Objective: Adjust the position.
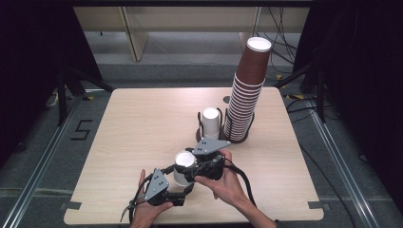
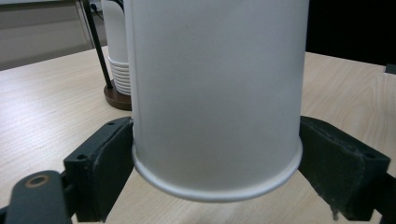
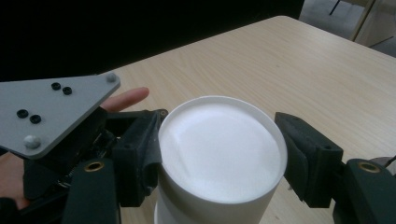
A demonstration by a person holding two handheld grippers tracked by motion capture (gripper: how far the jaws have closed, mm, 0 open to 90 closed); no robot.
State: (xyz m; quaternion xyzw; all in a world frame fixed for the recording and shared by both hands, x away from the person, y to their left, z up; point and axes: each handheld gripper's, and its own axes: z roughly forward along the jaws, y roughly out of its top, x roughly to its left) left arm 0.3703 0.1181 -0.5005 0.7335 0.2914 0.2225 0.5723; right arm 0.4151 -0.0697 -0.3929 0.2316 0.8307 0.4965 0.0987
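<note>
At the near edge of the table (image 1: 142, 118), the left gripper (image 1: 177, 176) has its jaws pressed against both sides of an upside-down white cup (image 1: 184, 166), low down by the rim. The right gripper (image 1: 192, 167) brackets the same cup near its closed top, one jaw touching and the other just off the wall. Behind them an inverted stack of white cups (image 1: 210, 122) sits in a wire holder, and to its right leans a tall stack of brown cups (image 1: 247, 90), also bottom-up.

Even overhead light, table (image 1: 142, 123) bright, surroundings dark; soft shadows; white cup (image 2: 215, 93) close, slightly blurred; mild grain throughout.
</note>
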